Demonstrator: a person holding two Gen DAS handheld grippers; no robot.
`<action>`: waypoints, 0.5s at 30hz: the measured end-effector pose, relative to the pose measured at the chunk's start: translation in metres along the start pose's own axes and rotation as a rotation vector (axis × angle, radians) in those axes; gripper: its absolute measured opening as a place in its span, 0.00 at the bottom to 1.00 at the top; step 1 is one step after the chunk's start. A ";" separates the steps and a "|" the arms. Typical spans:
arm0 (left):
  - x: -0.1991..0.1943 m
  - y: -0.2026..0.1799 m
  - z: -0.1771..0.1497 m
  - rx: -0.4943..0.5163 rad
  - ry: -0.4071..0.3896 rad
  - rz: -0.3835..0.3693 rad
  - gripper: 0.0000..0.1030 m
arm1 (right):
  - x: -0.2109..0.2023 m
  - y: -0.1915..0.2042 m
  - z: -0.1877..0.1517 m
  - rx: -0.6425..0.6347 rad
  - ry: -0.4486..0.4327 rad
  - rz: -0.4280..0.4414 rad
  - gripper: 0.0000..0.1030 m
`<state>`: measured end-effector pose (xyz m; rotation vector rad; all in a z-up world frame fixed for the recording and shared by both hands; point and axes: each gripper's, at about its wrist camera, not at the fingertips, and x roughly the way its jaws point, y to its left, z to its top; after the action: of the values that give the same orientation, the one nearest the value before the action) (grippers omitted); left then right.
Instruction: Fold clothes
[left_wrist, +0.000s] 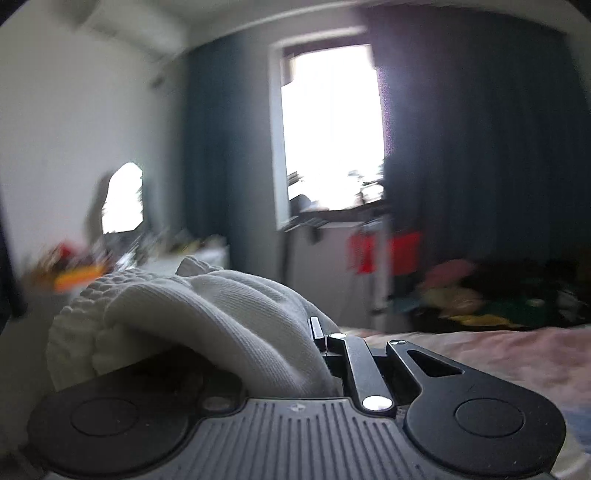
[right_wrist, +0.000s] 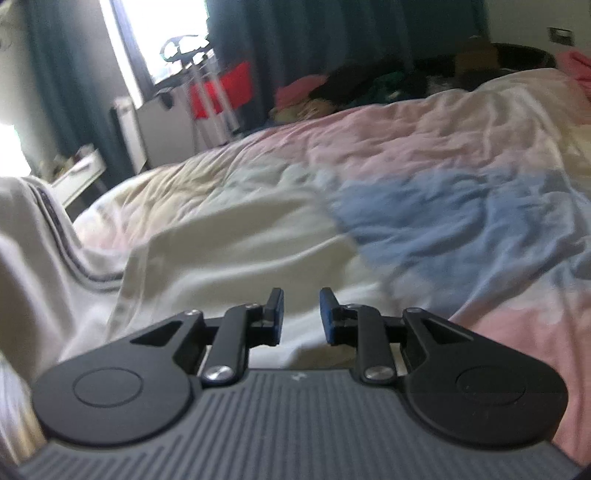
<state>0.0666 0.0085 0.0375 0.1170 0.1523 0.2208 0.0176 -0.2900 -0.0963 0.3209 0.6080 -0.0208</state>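
We see the bed's patchwork quilt (right_wrist: 369, 177) in pink, blue and cream filling the right wrist view. At its left edge lies a white garment (right_wrist: 33, 266) with a dark stripe. Our left gripper (left_wrist: 317, 336) is clamped on a white knitted fold (left_wrist: 207, 314), lifted before a blurred window (left_wrist: 328, 129); it may be that same garment. Our right gripper (right_wrist: 301, 317) hangs over the quilt, its 2 fingers apart, holding nothing.

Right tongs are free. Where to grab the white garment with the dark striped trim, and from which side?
Probably the striped trim of the white garment, low where it meets the bedspread. Swing the open right tongs leftward and come in low from the bedspread side: the trim looks like a firm band near an edge. Left tongs pinch white knit cloth.
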 end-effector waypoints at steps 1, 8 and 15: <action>-0.006 -0.023 -0.001 0.025 -0.013 -0.040 0.10 | -0.002 -0.006 0.003 0.023 -0.013 -0.013 0.24; -0.032 -0.175 -0.064 0.209 0.088 -0.335 0.10 | -0.017 -0.054 0.020 0.191 -0.087 -0.094 0.25; -0.008 -0.233 -0.118 0.287 0.344 -0.599 0.49 | -0.021 -0.088 0.018 0.323 -0.085 -0.096 0.25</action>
<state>0.0882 -0.2071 -0.1084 0.3117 0.5512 -0.3844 0.0000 -0.3803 -0.0958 0.6003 0.5351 -0.2254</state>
